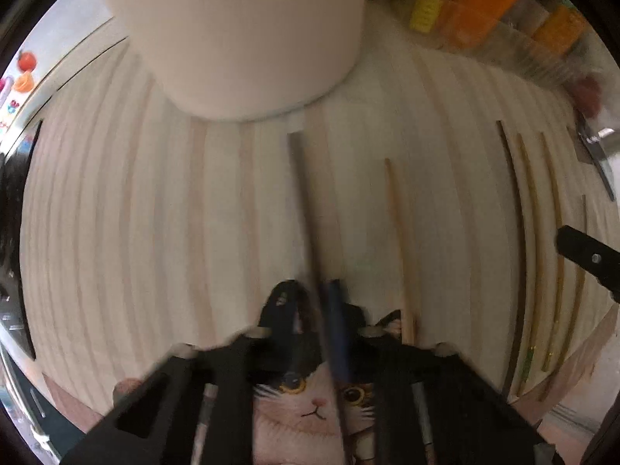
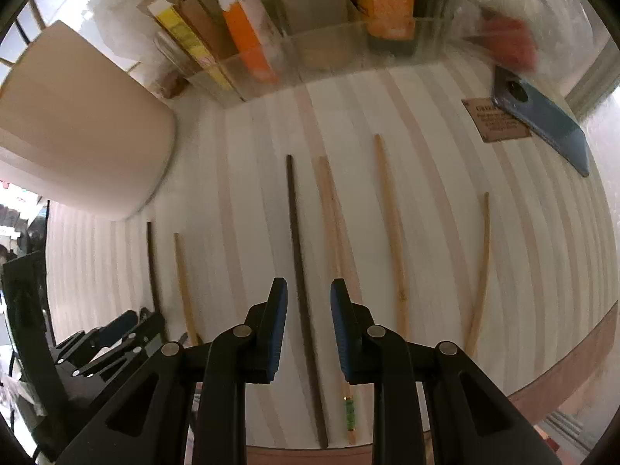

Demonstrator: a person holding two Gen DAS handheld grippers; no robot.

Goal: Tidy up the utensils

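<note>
Chopsticks lie in rough parallel on a pale striped wooden table, most pointing toward a white cylindrical holder standing at the far side.

Left tool: the two sides are pressed together on a dark grey chopstick, which runs from between the tips toward the holder's base, its far end just short of it. A light wooden chopstick lies just beside it to the right, apart from the tool. The view is blurred, so exact contact along the pads cannot be told.

Right tool: partly spread, blue-padded fingers standing either side of a dark brown chopstick without touching it. The stick lies flat on the table. Just right of it is a tan chopstick with a green band near its near end, passing under the right finger. Two more light chopsticks lie further right, well apart from each other.

Behind the table stands a clear organiser holding boxes. A blue phone rests at the far right, partly over a brown label. The left tool is visible at the lower left of the right-wrist view.
</note>
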